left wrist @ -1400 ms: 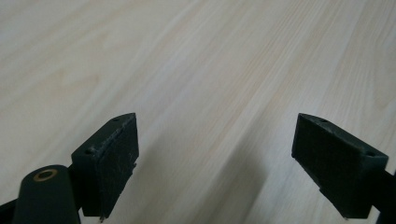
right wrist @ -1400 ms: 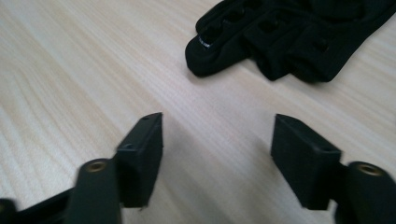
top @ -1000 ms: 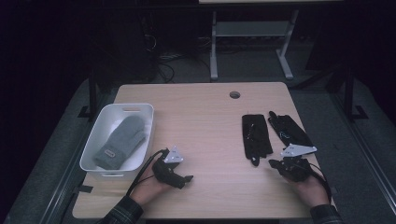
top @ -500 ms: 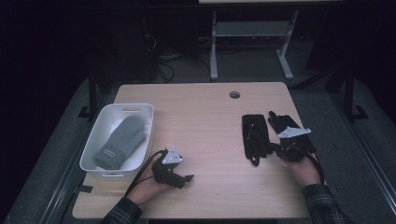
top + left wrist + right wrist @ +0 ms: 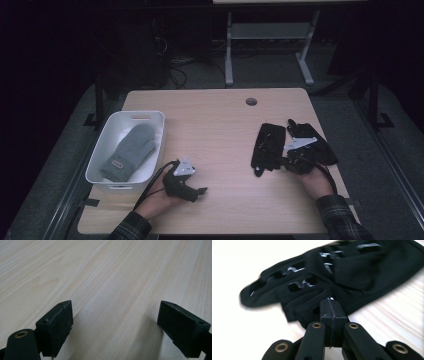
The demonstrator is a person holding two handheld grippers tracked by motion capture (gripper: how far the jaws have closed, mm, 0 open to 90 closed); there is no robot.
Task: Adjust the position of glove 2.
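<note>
High view: right tool (image 5: 286,162) at black glove (image 5: 268,145) edge.

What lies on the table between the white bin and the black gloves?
In the high view, only the left hand-held gripper near the white bin; otherwise bare table up to the black gloves.

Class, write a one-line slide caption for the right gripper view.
Right gripper, jaws closed, at the finger end of a black glove lying on the wooden table.
</note>
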